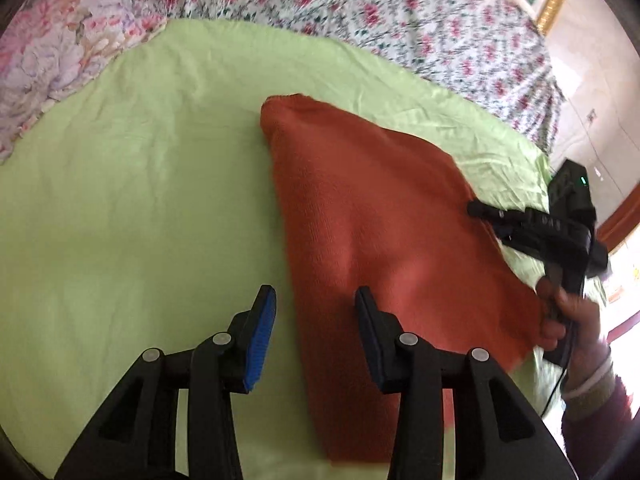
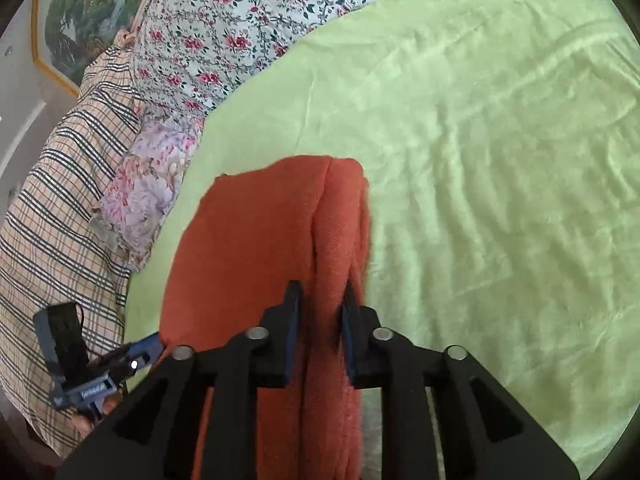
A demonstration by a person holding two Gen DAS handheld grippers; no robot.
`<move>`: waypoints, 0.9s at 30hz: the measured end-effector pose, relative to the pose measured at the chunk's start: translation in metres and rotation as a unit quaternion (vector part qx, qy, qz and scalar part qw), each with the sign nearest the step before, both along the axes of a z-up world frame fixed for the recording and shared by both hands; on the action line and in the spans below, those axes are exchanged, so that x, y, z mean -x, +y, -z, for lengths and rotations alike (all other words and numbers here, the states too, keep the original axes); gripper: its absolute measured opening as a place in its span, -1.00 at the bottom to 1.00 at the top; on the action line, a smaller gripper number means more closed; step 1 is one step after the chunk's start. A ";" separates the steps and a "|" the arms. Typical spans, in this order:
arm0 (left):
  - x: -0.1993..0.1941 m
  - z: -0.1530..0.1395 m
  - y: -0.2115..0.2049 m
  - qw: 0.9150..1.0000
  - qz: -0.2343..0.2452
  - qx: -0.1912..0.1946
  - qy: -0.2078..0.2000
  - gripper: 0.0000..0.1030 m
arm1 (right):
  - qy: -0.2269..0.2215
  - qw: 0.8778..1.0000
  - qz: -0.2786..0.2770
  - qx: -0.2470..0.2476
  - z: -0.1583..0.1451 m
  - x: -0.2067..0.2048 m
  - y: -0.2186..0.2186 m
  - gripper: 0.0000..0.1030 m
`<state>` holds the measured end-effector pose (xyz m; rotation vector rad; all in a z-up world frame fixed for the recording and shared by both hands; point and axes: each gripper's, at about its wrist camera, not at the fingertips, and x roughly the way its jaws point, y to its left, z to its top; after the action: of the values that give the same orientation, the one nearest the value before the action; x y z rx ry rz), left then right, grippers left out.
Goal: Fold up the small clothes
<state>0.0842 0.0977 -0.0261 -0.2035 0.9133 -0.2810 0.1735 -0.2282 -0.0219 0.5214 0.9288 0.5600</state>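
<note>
A rust-red knitted cloth [image 1: 380, 220] lies folded on the light green sheet [image 1: 140, 180]. My left gripper [image 1: 316, 308] hovers open over the cloth's near left edge, with nothing between its blue pads. My right gripper [image 2: 322, 304] stands at the cloth's other side. A thick raised fold of the red cloth [image 2: 336, 240] runs between its jaws, which sit a little apart beside it. In the left wrist view, the right gripper [image 1: 476, 209] rests at the cloth's right edge with a hand [image 1: 568, 312] on its handle. The left gripper [image 2: 150, 346] shows at the lower left of the right wrist view.
Flowered bedding [image 1: 360, 0] and a pale floral pillow [image 2: 140, 192] border the green sheet at the far side. A checked blanket [image 2: 60, 200] lies beyond the sheet's edge. A framed picture [image 2: 80, 20] hangs on the wall. Wide bare sheet [image 2: 500, 160] stretches right of the cloth.
</note>
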 end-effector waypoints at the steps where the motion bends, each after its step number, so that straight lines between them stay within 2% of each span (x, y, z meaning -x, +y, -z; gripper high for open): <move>1: 0.015 -0.002 0.001 1.000 0.007 -0.001 -0.007 -0.19 | -0.003 1.000 0.000 0.000 -0.004 0.006 0.000 -0.25; 2: 0.028 -0.003 0.001 1.000 0.012 -0.003 -0.012 -0.17 | -0.007 1.000 -0.002 0.003 -0.007 0.013 -0.001 -0.20; 5: 0.063 -0.001 -0.003 0.999 0.026 -0.011 -0.025 0.00 | -0.018 1.000 -0.001 0.013 -0.013 0.043 -0.007 -0.18; 7: 0.083 0.005 -0.011 0.999 0.034 -0.020 -0.033 0.03 | -0.018 1.000 0.000 0.005 -0.014 0.065 -0.012 -0.18; 12: 0.090 0.022 -0.030 0.998 0.033 -0.046 -0.039 0.10 | -0.020 1.000 -0.012 0.009 -0.010 0.112 -0.011 -0.16; 16: 0.094 0.038 -0.043 0.994 0.044 -0.089 -0.036 0.10 | -0.014 1.000 -0.014 0.004 -0.005 0.130 -0.011 -0.13; 19: 0.094 0.039 -0.043 0.993 0.031 -0.107 -0.047 0.10 | -0.015 1.000 -0.022 0.002 -0.001 0.135 -0.007 -0.13; 21: 0.092 0.035 -0.040 0.993 0.004 -0.109 -0.052 0.09 | -0.015 0.999 -0.031 0.005 0.002 0.135 0.000 -0.13; 22: 0.090 0.032 -0.035 0.994 -0.019 -0.094 -0.052 0.03 | -0.015 0.999 -0.035 0.006 0.003 0.134 0.003 -0.13; 23: 0.089 0.030 -0.031 0.995 -0.033 -0.083 -0.051 -0.15 | -0.015 0.999 -0.037 0.008 0.004 0.133 0.006 -0.25; 24: 0.088 0.029 -0.027 0.995 -0.047 -0.077 -0.050 -0.30 | -0.016 0.999 -0.041 0.010 0.003 0.132 0.009 -0.45; 25: 0.086 0.027 -0.024 0.994 -0.060 -0.074 -0.049 -0.57 | -0.017 0.999 -0.043 0.012 0.001 0.130 0.011 -0.92; 26: 0.087 0.027 -0.022 0.994 -0.065 -0.069 -0.048 -0.72 | -0.029 0.999 -0.040 0.010 -0.007 0.131 0.009 -0.91; 27: 0.088 0.028 -0.022 0.994 -0.072 -0.070 -0.046 -0.76 | -0.052 0.998 -0.037 0.006 -0.018 0.134 0.006 -0.91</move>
<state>-0.0038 0.0752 -0.0537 -0.1243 0.8185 -0.0921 0.0391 -0.2221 -0.0039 0.4439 0.8542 0.6420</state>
